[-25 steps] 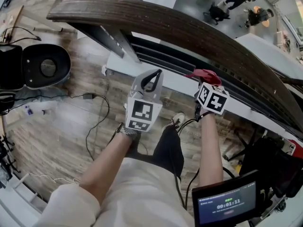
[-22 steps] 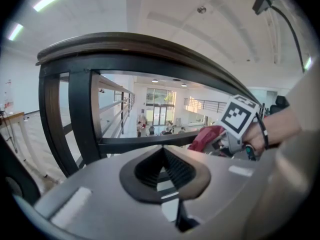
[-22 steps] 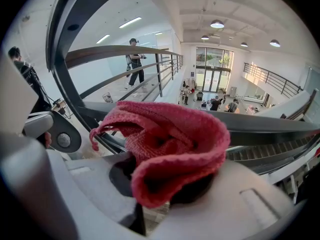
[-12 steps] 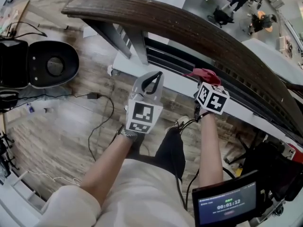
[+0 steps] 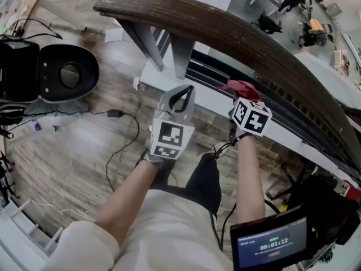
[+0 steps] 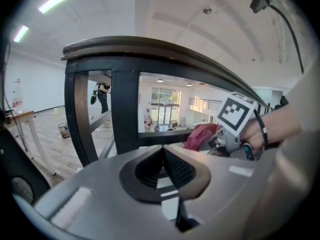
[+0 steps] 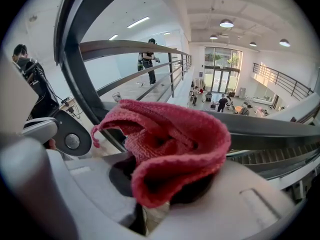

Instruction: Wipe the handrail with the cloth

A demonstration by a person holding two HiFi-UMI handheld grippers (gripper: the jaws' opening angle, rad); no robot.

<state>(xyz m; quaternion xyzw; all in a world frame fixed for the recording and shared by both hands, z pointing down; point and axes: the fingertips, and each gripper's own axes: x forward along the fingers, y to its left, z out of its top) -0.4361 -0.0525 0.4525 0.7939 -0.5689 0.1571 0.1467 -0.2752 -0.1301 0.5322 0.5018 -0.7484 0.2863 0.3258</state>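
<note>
We step along the handrail [image 5: 237, 35], its end sliding right; right gripper [image 5: 238, 95] fingers pinch the cloth [image 5: 242, 87], left gripper [image 5: 185, 90] fingers pressed together, cloth seemingly off the rail.

To my left an open black case [image 5: 62, 75] sits on the wood floor [image 5: 56, 151] beside a trailing cable [image 5: 108, 162] — a timer screen [image 5: 273, 244] glows lower right.

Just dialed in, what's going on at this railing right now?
A person stands at a curved wooden handrail with a hand-held gripper in each hand. The right hand-held gripper is clamped on a bunched red cloth, held up by the rail's near side; whether it touches the wood can't be told. The left hand-held gripper is shut with nothing in it, beside the right one and clear of the rail.
</note>
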